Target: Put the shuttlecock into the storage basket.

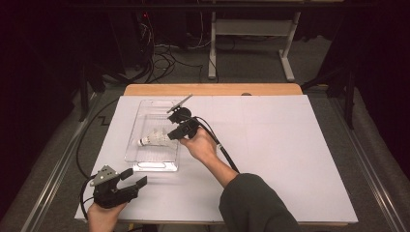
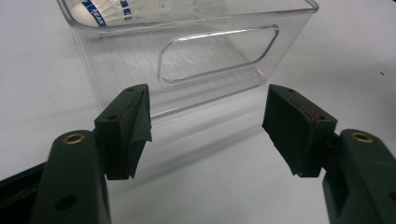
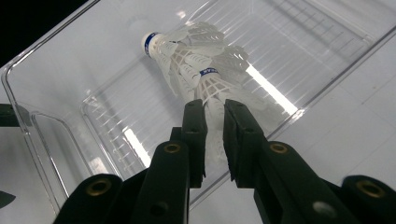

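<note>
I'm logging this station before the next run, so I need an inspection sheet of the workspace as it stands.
Surface: white board laid over a wooden table.
Job's things: clear plastic bin on the board; shuttlecocks lying inside it, feather skirts nested, cork ends toward the bin's left wall.
Clutter: nothing seen on the board.
Grippers: right gripper reaches over the bin's rim, jaws a narrow gap apart around the feathers of the nearest shuttlecock; whether the pads press them, I cannot tell. Left gripper rests on the board near the bin's near end, jaws wide open, nothing between them.
Cables: black cable trails from the right gripper; another loops off the board's left edge.
Surroundings: grey floor, white table frame, tangled wires behind.
</note>
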A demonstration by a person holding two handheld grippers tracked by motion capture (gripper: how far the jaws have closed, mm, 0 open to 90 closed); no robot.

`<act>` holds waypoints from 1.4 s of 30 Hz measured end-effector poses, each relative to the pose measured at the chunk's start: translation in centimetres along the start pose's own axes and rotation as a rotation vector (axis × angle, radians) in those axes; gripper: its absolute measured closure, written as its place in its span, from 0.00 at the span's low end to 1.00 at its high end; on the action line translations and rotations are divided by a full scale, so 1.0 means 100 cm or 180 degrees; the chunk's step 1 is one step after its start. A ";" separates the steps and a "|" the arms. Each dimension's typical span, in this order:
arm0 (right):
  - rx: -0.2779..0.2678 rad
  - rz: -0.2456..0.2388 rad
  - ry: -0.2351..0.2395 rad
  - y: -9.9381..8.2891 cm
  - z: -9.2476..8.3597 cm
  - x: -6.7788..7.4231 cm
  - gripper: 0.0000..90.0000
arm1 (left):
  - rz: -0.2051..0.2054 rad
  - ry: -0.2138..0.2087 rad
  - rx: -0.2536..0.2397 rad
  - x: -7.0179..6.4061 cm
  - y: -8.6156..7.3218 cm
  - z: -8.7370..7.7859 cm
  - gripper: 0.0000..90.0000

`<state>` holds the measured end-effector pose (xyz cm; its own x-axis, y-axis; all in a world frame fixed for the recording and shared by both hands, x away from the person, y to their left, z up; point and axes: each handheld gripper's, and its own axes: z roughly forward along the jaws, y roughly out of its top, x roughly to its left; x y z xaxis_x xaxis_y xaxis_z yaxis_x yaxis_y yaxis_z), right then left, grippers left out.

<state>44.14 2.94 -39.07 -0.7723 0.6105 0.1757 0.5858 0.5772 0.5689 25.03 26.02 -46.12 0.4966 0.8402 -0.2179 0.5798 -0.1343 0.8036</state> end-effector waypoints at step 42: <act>-0.0264 0.0018 -0.0097 -0.025 -0.032 -0.024 0.71 | -0.0017 0.0011 -0.0004 0.001 0.000 0.000 0.36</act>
<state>43.76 -1.74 -38.34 -0.7605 0.6306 0.1552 0.5666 0.5276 0.6329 25.05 26.11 -46.13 0.4913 0.8427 -0.2202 0.5815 -0.1292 0.8032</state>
